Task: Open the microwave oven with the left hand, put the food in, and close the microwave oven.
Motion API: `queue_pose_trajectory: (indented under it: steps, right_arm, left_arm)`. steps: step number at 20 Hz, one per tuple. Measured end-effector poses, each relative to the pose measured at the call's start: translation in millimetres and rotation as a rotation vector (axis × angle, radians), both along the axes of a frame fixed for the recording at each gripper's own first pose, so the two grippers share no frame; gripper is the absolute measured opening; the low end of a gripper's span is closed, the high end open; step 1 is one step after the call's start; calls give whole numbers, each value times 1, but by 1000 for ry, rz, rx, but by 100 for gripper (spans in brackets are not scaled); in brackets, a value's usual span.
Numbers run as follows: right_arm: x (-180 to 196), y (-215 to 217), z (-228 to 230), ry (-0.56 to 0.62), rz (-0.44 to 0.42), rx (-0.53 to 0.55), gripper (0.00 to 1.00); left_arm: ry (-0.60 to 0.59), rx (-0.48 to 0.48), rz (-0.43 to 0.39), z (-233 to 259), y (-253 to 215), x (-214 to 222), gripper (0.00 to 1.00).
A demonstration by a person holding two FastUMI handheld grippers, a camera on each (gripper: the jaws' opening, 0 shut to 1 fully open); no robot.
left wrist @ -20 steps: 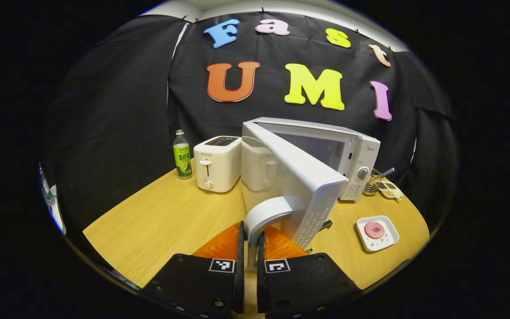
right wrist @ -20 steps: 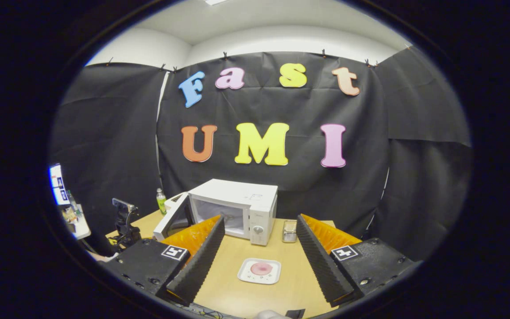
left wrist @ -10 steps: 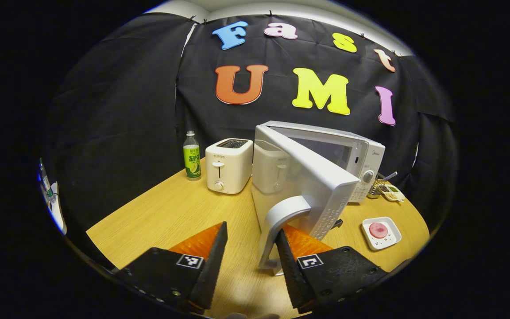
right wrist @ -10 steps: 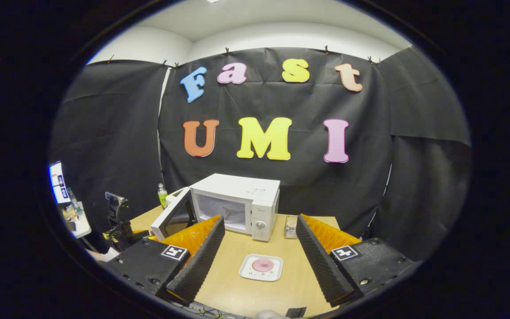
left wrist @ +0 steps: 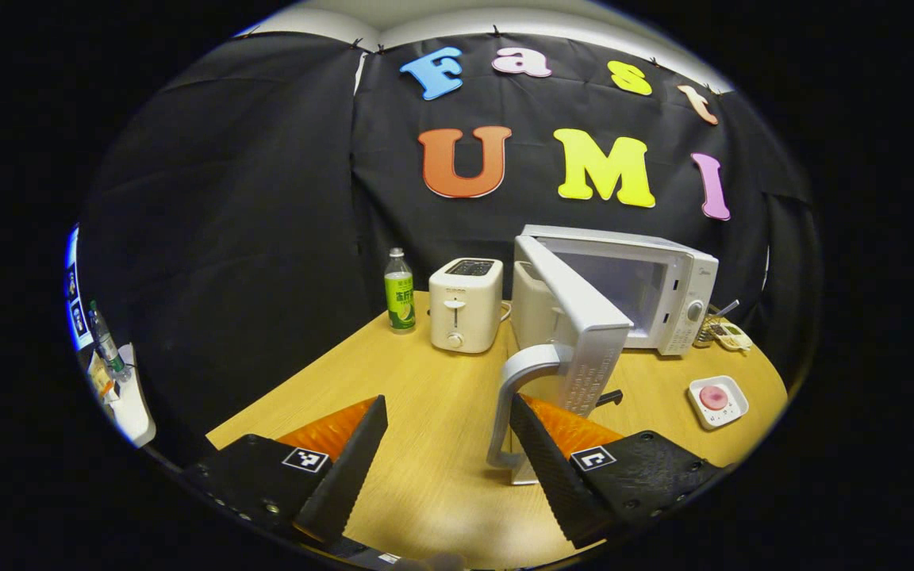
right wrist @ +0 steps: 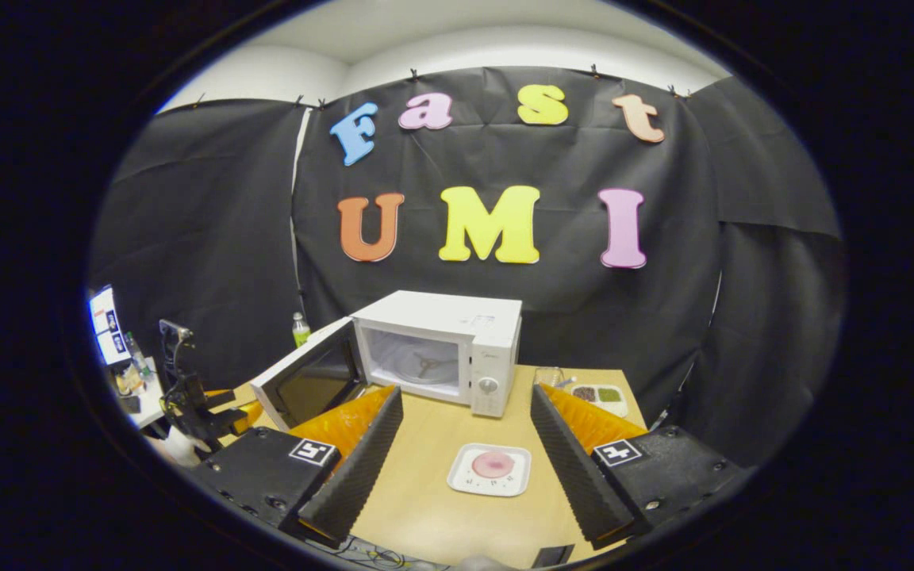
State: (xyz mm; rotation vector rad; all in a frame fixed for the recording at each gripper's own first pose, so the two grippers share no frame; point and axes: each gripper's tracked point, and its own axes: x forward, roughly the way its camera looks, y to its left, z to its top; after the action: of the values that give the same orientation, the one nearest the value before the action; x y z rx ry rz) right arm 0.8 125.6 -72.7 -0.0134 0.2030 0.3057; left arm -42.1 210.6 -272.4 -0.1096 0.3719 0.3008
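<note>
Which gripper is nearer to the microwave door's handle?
Left. The left gripper is open with the door handle just ahead, by one finger. The right gripper is open above the food plate, well back from the microwave door.

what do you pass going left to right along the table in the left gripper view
green-labelled bottle → toaster → open microwave door → microwave body → white plate with the pink food
</note>
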Motion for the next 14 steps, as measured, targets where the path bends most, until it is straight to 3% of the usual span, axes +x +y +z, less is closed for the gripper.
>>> queue_pose_trajectory:
  steps: [3, 7, 10, 14]
  right_arm:
    - [11, -1, -25, 32, -4, 6, 96]
    - [27, -12, -90, 166, -6, -15, 100]
    - [43, -31, -152, 302, -50, -4, 100]
    - [70, -54, -237, 504, -114, 45, 90]
  left_arm:
    - [0, -4, 29, 7, 15, -15, 94]
    - [-17, 28, 30, 26, 18, -33, 92]
    - [-45, 54, 9, 46, 7, -41, 92]
    - [-70, 77, -26, 71, -15, -43, 92]
